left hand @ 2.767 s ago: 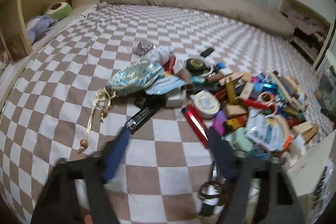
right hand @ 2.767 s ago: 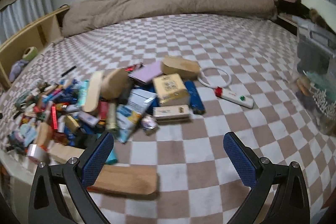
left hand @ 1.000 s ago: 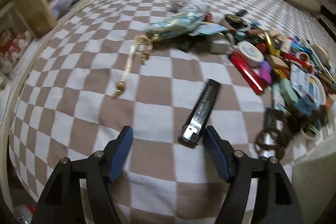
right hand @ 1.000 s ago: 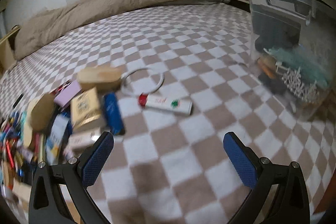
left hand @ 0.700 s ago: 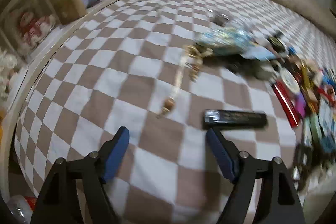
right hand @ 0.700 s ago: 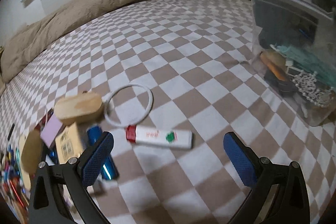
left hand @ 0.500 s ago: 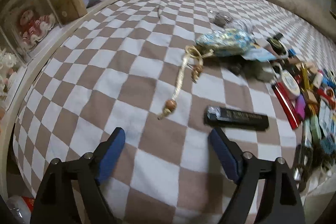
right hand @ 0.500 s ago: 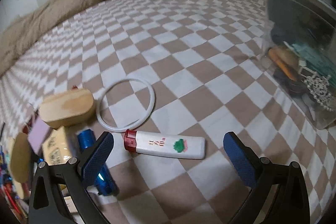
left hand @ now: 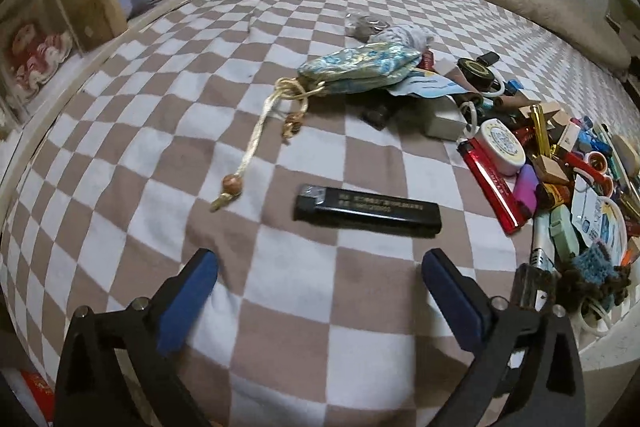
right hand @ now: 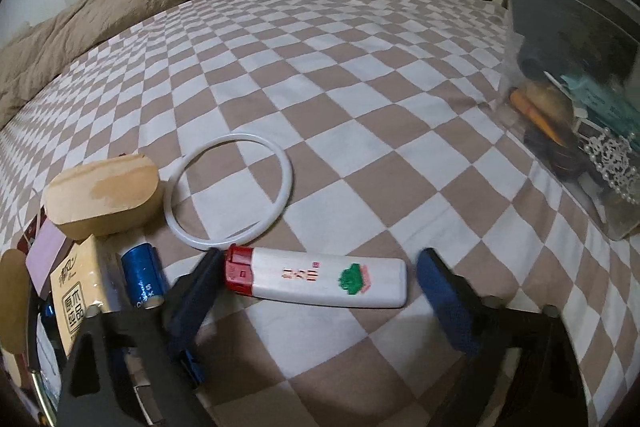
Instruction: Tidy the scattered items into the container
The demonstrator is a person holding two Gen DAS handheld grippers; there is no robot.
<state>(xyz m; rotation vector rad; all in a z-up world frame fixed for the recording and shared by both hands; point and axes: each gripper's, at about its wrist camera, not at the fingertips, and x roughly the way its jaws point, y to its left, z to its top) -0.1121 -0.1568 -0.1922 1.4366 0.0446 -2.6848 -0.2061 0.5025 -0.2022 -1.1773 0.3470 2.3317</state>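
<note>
Two hand-held tools work over a checkered bed (left hand: 168,115). The left tool (left hand: 318,269) has its jaws spreading apart with nothing between them; a black lighter (left hand: 367,211) lies flat just beyond, at twelve o'clock. The right tool (right hand: 316,277) is closing around a white lighter (right hand: 320,282) with a red cap; its pads flank the ends, not yet pressing. A white ring (right hand: 229,190) lies at eleven o'clock. The clear container (right hand: 576,75) stands at two o'clock, well apart
</note>
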